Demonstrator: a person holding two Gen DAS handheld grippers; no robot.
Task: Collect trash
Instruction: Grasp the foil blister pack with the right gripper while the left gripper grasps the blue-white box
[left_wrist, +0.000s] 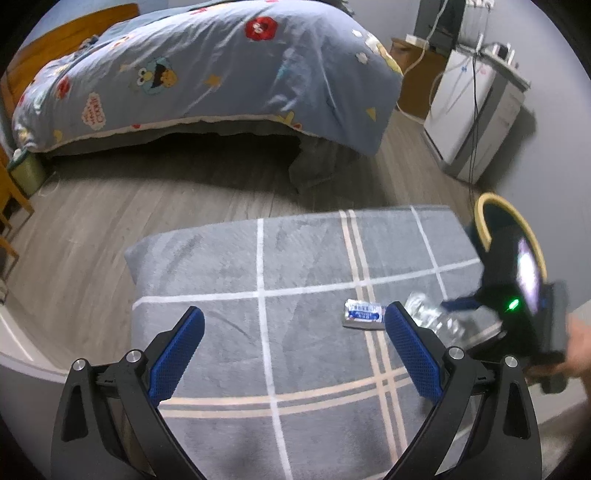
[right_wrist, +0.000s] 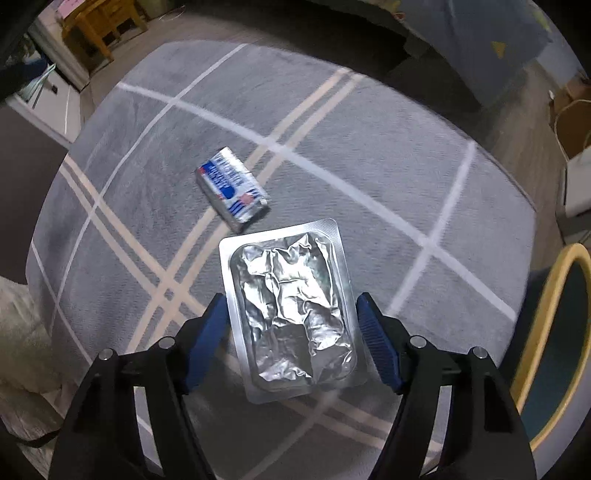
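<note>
A crumpled silver foil blister pack (right_wrist: 291, 310) sits between the fingers of my right gripper (right_wrist: 291, 321), which is shut on its two long edges and holds it over the rug. It also shows in the left wrist view (left_wrist: 436, 321), held by the right gripper (left_wrist: 461, 310). A small blue-and-white foil wrapper (right_wrist: 232, 188) lies on the grey checked rug (right_wrist: 369, 166); it also shows in the left wrist view (left_wrist: 364, 314), just beyond my right finger. My left gripper (left_wrist: 295, 332) is open and empty above the rug (left_wrist: 221, 258).
A dark bin with a yellow rim (right_wrist: 554, 321) stands at the rug's right edge, also seen in the left wrist view (left_wrist: 506, 229). A bed with a blue cartoon duvet (left_wrist: 207, 74) lies beyond. A white appliance (left_wrist: 472, 110) with cables stands by the wall.
</note>
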